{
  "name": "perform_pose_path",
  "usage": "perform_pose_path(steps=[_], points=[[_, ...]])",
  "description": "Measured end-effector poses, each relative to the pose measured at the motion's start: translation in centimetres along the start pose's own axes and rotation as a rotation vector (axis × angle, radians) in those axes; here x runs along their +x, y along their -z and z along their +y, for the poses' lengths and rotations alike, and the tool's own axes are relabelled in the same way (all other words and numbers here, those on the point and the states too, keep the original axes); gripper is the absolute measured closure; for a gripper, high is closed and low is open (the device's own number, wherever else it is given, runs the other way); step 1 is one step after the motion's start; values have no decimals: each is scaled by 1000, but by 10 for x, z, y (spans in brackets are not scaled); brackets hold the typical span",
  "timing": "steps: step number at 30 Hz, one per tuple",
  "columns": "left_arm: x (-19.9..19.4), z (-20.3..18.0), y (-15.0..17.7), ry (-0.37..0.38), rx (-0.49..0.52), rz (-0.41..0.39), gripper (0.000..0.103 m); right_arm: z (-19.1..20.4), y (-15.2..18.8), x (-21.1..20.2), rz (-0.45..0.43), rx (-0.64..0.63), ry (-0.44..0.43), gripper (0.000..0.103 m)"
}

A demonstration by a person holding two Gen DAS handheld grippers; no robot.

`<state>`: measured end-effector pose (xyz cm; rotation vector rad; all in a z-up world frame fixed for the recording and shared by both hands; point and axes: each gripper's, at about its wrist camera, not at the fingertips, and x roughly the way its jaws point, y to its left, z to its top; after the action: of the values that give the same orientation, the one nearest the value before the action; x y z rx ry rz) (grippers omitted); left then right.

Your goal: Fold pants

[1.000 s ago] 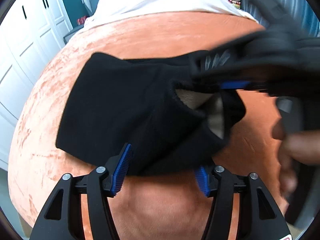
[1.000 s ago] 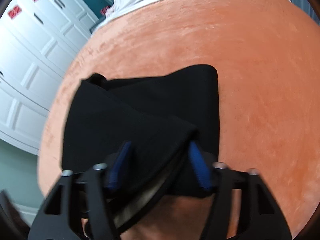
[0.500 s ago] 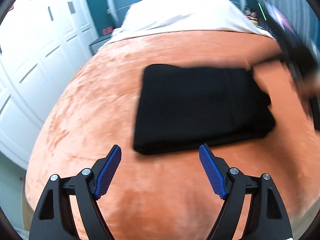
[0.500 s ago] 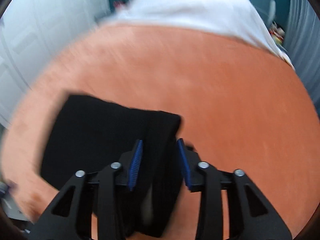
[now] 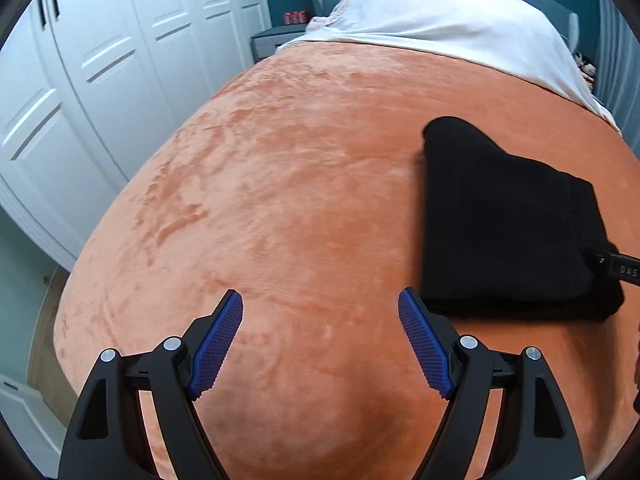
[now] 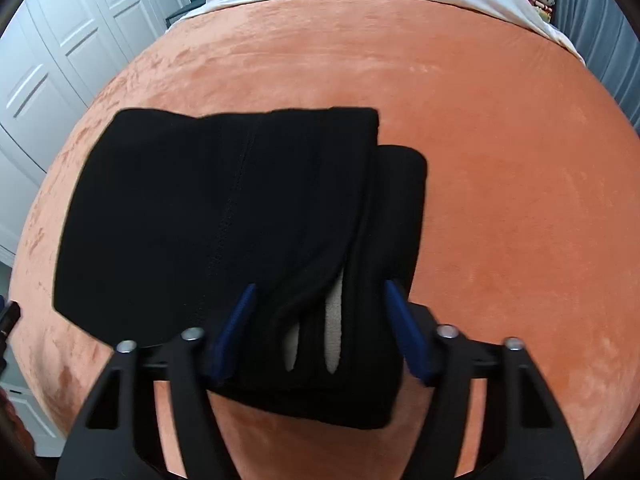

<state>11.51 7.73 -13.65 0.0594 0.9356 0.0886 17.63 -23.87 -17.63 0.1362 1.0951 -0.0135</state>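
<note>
The black pants lie folded into a thick rectangle on the orange bedspread. In the left wrist view the pants lie at the right. My left gripper is open and empty above bare bedspread, left of the pants. My right gripper is open, its blue pads spread on either side of the near folded edge, where pale lining shows between the layers. The right gripper's black body pokes in at the right edge of the left wrist view.
White wardrobe doors line the left side. A white pillow or sheet covers the head of the bed. A grey nightstand stands beside it. The bedspread edge drops off at the left.
My left gripper let go of the pants and drew back to the left. My right gripper laid the fold down and opened wider around the near edge.
</note>
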Motion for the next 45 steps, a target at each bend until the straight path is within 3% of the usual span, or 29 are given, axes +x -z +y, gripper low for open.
perform_pose_path(steps=[2, 3, 6, 8, 10, 11, 12, 14, 16, 18, 21, 22, 25, 27, 29, 31, 34, 35, 36, 37, 39, 41, 45], points=[[4, 11, 0, -32, -6, 10, 25, 8, -13, -17, -19, 3, -42, 71], [5, 16, 0, -40, -11, 12, 25, 11, -15, -33, -57, 11, -75, 73], [7, 31, -1, -58, -30, 12, 25, 15, -21, -83, -172, 26, -140, 76], [8, 38, -1, -62, -41, 14, 25, 9, -11, -87, -174, 46, -146, 73], [10, 43, 0, -67, -50, 19, 25, 2, 5, -55, -90, 8, -52, 57], [11, 45, -1, -65, -53, 20, 25, -4, 16, -30, -15, -14, 63, 54], [11, 46, -1, -63, -54, 18, 25, -10, 24, -19, 25, 6, 105, 53], [11, 51, -1, -69, -53, 10, 25, -15, 24, -43, -68, 95, 50, 54], [13, 53, -1, -70, -54, 12, 25, 3, 9, -77, -212, 97, 51, 52], [15, 56, -2, -69, -64, 18, 25, 27, -12, -86, -246, 57, -42, 68], [15, 57, -4, -50, -71, 16, 25, 83, -53, -63, -194, -28, -227, 90], [15, 57, -5, -50, -69, 13, 25, 100, -64, -52, -176, -63, -246, 91], [14, 61, -6, -44, -65, -1, 25, 149, -91, 3, -105, -140, -248, 91], [17, 65, -7, -45, -67, 2, 24, 164, -95, 64, 14, -120, -215, 91], [20, 68, -9, -47, -69, 8, 24, 183, -93, 82, 24, -138, -242, 91], [24, 71, -10, -50, -68, 14, 24, 192, -98, 70, 28, -178, -222, 91], [29, 76, -10, -43, -72, 17, 24, 184, -99, 34, -78, -193, -213, 91], [31, 76, -10, -40, -77, 22, 25, 179, -96, 42, -65, -196, -176, 93], [32, 76, -10, -36, -77, 26, 25, 174, -95, 65, 5, -199, -154, 93], [32, 75, -10, -29, -74, 28, 25, 165, -90, 74, 34, -170, -190, 93], [28, 71, -11, -27, -61, 17, 24, 155, -95, 49, -11, -111, -228, 91], [24, 68, -12, -18, -42, 9, 24, 137, -88, 11, -114, -68, -235, 84], [19, 56, -17, 11, -14, 0, 24, 65, -47, -30, -172, 49, -133, 81]])
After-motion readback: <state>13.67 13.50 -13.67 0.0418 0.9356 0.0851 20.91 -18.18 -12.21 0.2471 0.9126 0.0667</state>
